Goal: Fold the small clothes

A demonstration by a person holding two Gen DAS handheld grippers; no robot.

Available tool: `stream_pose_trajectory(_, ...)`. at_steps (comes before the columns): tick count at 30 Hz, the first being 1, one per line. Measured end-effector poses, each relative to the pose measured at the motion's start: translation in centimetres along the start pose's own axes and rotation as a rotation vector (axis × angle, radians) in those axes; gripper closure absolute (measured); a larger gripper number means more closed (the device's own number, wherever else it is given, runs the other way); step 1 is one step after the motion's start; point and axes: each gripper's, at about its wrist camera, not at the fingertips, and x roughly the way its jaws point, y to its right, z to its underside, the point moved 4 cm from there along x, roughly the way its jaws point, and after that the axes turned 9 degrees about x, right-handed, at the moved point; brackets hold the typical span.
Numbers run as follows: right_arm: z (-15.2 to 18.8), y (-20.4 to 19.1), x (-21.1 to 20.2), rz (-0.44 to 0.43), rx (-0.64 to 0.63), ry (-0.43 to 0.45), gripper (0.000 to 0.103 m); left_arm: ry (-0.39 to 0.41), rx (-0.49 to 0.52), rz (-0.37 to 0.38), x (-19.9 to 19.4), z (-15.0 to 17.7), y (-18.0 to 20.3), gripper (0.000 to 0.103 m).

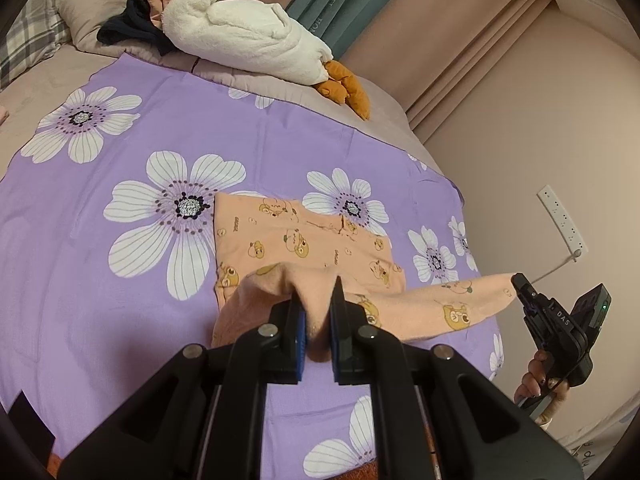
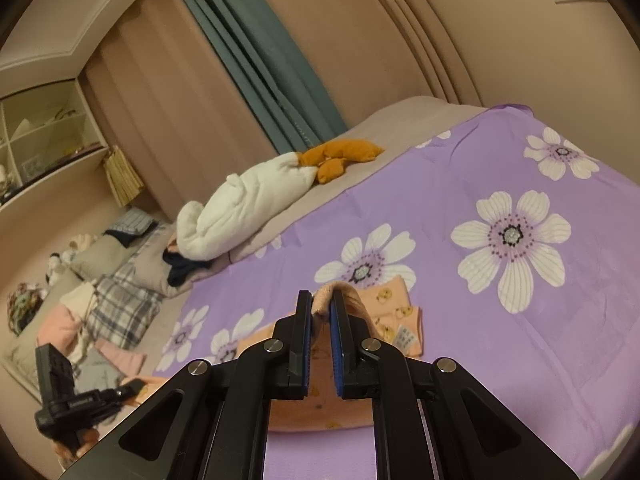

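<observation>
**Both grippers lift one edge of the small peach garment above the bed**

The left gripper (image 1: 317, 292) is clamped on a bunched fold of the peach garment (image 1: 304, 240), the cloth squeezed between its blue-lined fingers (image 1: 299, 320) and bulging out below them. Off to its right, the right gripper (image 1: 516, 280) pinches the far end of the same raised edge, so a strip of cloth hangs stretched between the two, clear of the bed. A hand (image 1: 540, 376) holds that gripper's handle from below.

From the right wrist view, the right gripper (image 2: 320, 300) is likewise closed on a peach fold, and the left gripper (image 2: 134, 390) shows low on the left with the cloth at its tip.

The rest of the garment, printed with little cartoon bears, lies flat on the purple flowered sheet (image 1: 120, 280) spread over the bed (image 1: 36, 92), just ahead of the grippers.

Farther back, near the bed's edge, lies a white plush goose (image 1: 240, 36) with orange feet, its head against a dark piece of clothing (image 1: 128, 28). A beige pillow (image 1: 96, 4) and a plaid pillow (image 1: 32, 28) sit beyond. A teal curtain (image 1: 344, 0) hangs behind the bed, and a white power strip (image 1: 562, 220) is on the wall at right.
</observation>
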Motion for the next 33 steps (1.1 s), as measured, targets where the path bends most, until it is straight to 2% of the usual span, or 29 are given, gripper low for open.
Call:
stream_pose_trajectory(22,-2.4,1.4,9.1,0.08,0.02,-0.082,0.093,-0.077,-0.002,-0.092,9.3,-5.2,-3.2,0.093)
stream_pose_trajectory(33,-2.3,3.6,15.8,0.165,0.039,-0.16,0.093,-0.148,-0.041,-0.105,15.0,-6.9,-6.0,0.093)
